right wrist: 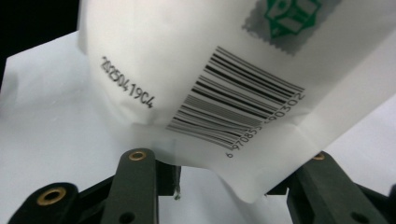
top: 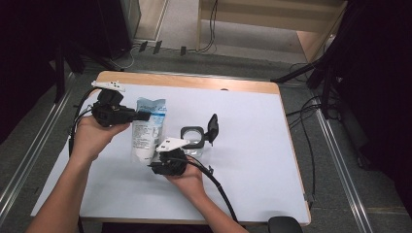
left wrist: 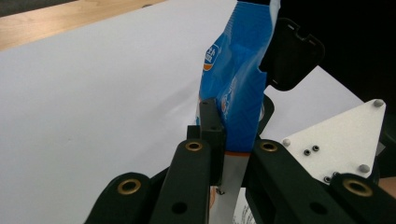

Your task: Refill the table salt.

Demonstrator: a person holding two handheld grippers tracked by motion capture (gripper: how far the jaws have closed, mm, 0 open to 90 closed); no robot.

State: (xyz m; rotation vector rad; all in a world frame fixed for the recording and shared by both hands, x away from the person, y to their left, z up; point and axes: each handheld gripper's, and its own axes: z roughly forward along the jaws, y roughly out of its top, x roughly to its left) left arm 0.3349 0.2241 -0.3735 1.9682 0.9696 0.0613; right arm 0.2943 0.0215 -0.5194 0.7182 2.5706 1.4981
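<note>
Forearms enter high view from below; left gripper (top: 141, 115) pinches pouch (top: 145, 133) top edge, right gripper (top: 158, 156) at its bottom end.
Left gripper view: fingers (left wrist: 212, 130) clamped on blue pouch (left wrist: 240, 88) edge.
Right gripper view: pouch (right wrist: 224, 70) barcode end sits between fingers (right wrist: 135, 186); whether they press it, cannot tell.

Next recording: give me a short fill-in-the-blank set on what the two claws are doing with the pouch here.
1. The left claw is shut on the pouch's ____ end.
2. On the end in front of the right claw, black bars form a ____.
3. Beside the pouch on the table stands a clear square container whose black lid is ____.

Missing words: blue; barcode; open
</note>
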